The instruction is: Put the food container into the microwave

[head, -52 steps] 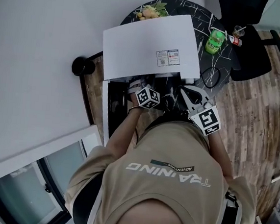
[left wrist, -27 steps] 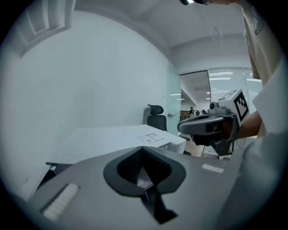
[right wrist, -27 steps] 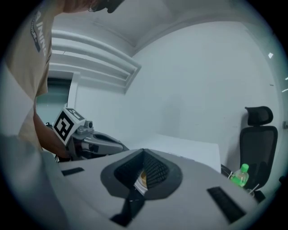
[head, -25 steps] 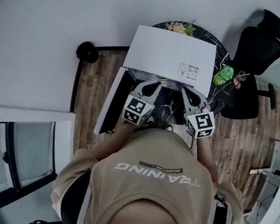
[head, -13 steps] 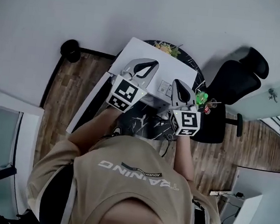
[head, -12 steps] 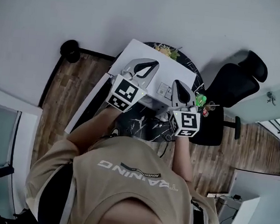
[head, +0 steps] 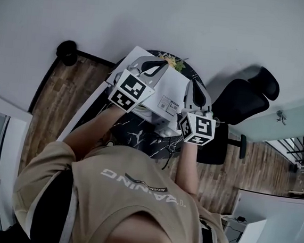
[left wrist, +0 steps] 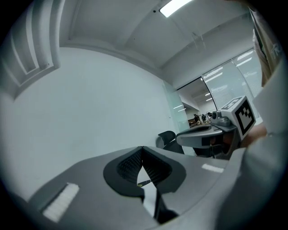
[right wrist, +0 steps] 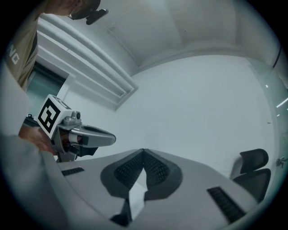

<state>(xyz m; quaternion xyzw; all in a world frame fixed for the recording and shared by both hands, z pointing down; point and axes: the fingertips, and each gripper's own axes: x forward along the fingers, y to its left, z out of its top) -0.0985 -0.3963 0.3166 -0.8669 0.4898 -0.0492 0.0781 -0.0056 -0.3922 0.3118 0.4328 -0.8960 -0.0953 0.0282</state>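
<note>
The white microwave [head: 163,90] stands on a round black marble table [head: 140,136], seen from above in the head view. Its door [head: 83,111] seems to hang open at the left. No food container shows in any view. My left gripper [head: 161,65] is held up over the microwave's top, jaws shut and empty [left wrist: 142,149]. My right gripper [head: 192,81] is raised beside it, also shut with nothing held [right wrist: 143,151]. Both gripper views look at the white wall and ceiling, and each shows the other gripper alongside.
A black office chair [head: 245,98] stands right of the table. Yellow-green flowers [head: 172,60] sit behind the microwave. A black round object [head: 67,51] rests on the wood floor by the wall. The person's torso fills the lower head view.
Both grippers have risen from the microwave's front opening to above its top and now point up at the wall. The head camera has swung and pulled back.
</note>
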